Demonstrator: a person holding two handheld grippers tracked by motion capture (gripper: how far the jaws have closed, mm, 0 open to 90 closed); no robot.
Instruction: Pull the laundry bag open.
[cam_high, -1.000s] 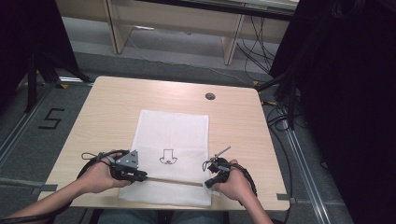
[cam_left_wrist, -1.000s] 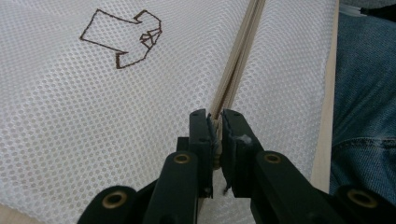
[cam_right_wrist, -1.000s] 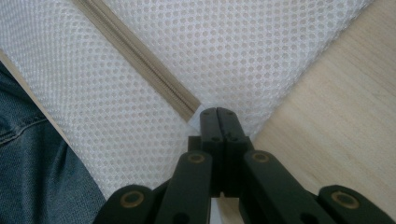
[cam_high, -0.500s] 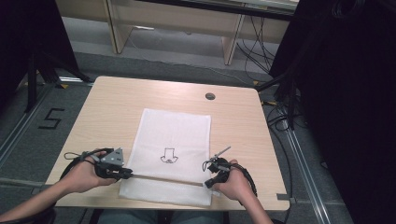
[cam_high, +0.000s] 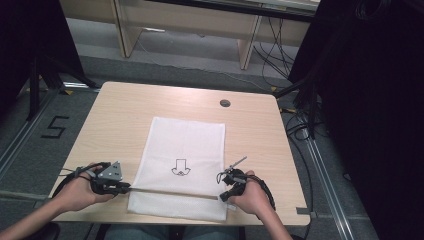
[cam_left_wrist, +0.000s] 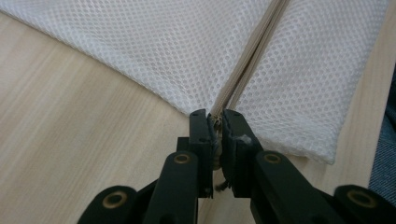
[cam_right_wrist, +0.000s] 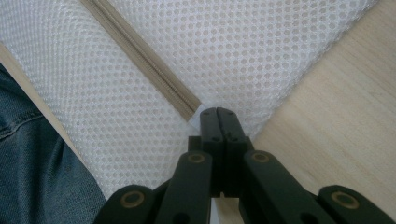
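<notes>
A white mesh bag (cam_high: 185, 140) lies flat on the wooden table (cam_high: 120, 115), with a beige zipper (cam_high: 170, 192) running across near its front edge. My left gripper (cam_high: 125, 188) is at the bag's left edge, shut on the zipper pull (cam_left_wrist: 215, 122). From the pull, the zipper (cam_left_wrist: 247, 60) runs away with a thin gap between its two tapes. My right gripper (cam_high: 223, 196) is at the bag's right edge. In the right gripper view it (cam_right_wrist: 217, 114) is shut on the mesh at the end of the zipper (cam_right_wrist: 140, 56).
A small black drawing (cam_high: 180, 168) marks the bag's middle. A round cable hole (cam_high: 225, 103) sits at the table's far side. Bare wood surrounds the bag. The person's jeans (cam_right_wrist: 28, 158) are beyond the table's near edge.
My left gripper has slid to the left along the zipper line, from over the bag to its left edge. The right gripper has stayed put.
</notes>
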